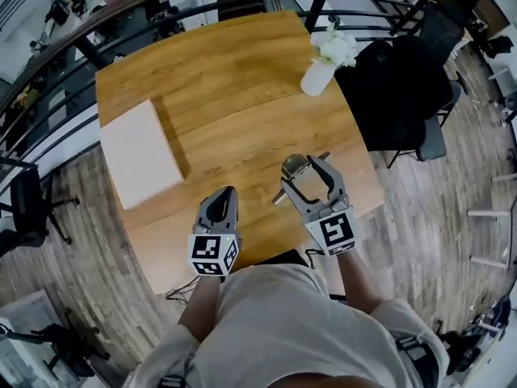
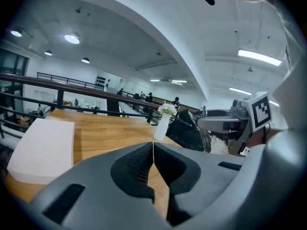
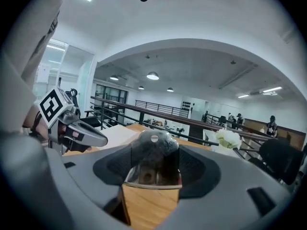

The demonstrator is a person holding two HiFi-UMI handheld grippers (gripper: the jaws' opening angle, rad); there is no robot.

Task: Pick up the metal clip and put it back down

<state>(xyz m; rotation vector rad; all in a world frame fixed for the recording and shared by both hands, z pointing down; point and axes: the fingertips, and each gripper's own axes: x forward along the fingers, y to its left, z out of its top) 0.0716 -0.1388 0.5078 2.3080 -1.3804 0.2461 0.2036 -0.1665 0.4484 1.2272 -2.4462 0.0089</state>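
the clip (image 3: 152,146) is dull grey metal with a rounded tab pierced by a small hole, and it sits clamped between the jaws of the right gripper (image 3: 153,169), over the near right part of the table (image 1: 242,95). only the head view shows thin arms poking out past those jaws. the left gripper (image 2: 153,153), just to the left, has its jaws pressed together on nothing.
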